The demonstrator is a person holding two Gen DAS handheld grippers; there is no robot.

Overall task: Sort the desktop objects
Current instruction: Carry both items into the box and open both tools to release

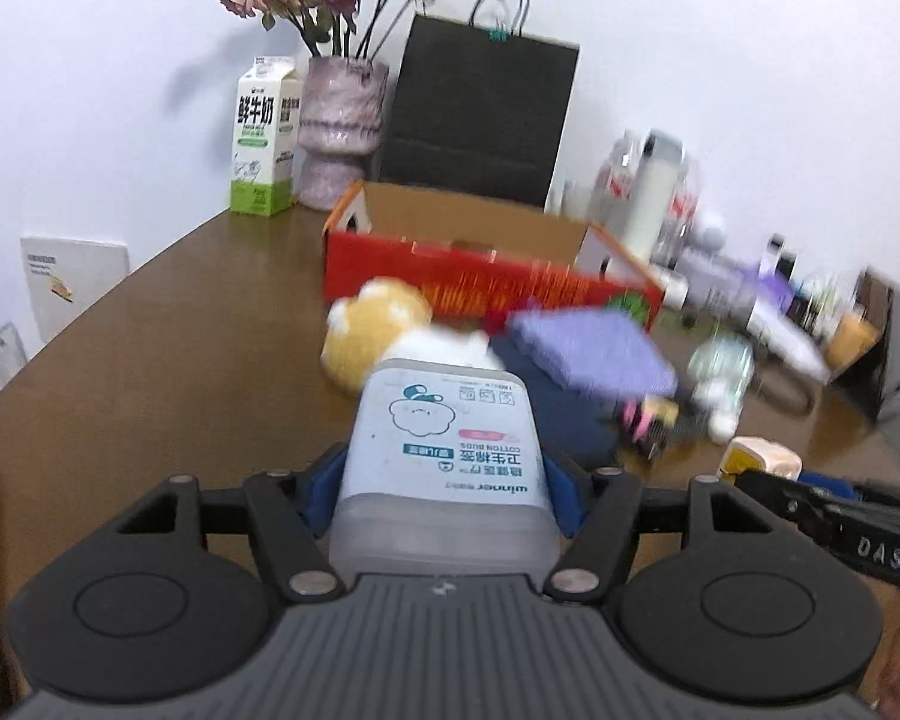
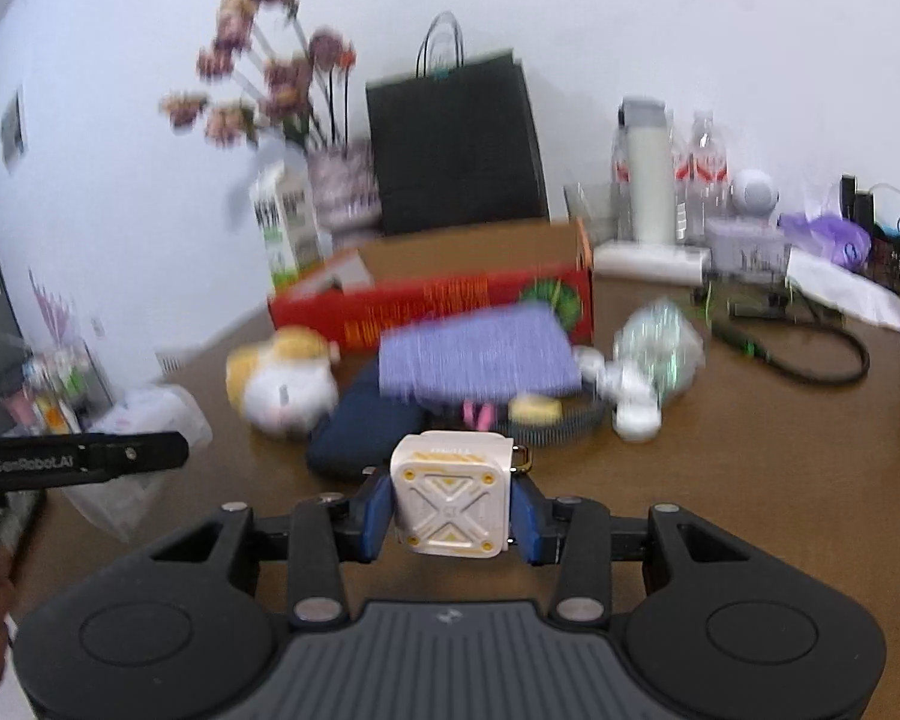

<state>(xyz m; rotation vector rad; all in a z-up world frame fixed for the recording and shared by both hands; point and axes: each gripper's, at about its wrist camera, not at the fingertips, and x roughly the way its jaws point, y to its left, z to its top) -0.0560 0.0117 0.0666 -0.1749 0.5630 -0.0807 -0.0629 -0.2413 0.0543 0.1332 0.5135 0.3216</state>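
Note:
My left gripper (image 1: 444,483) is shut on a translucent cotton-bud box (image 1: 444,438) with a pale blue label, held lengthwise above the brown table (image 1: 168,372). In the right wrist view my right gripper (image 2: 450,519) is shut on a small white case (image 2: 447,492) with yellow marks; its blue pads (image 2: 375,516) press both sides. Ahead lie a yellow-and-white plush toy (image 1: 378,324), a purple cloth (image 1: 594,348) on a dark blue pouch (image 1: 570,420), and an open red cardboard box (image 1: 486,282). The same case (image 1: 762,459) shows at the lower right of the left wrist view.
Along the wall stand a milk carton (image 1: 264,138), a vase of dried roses (image 1: 342,126), a black paper bag (image 1: 480,114) and bottles (image 2: 648,180). A crumpled clear wrapper (image 2: 660,342), a black cable (image 2: 810,360) and clutter fill the right side.

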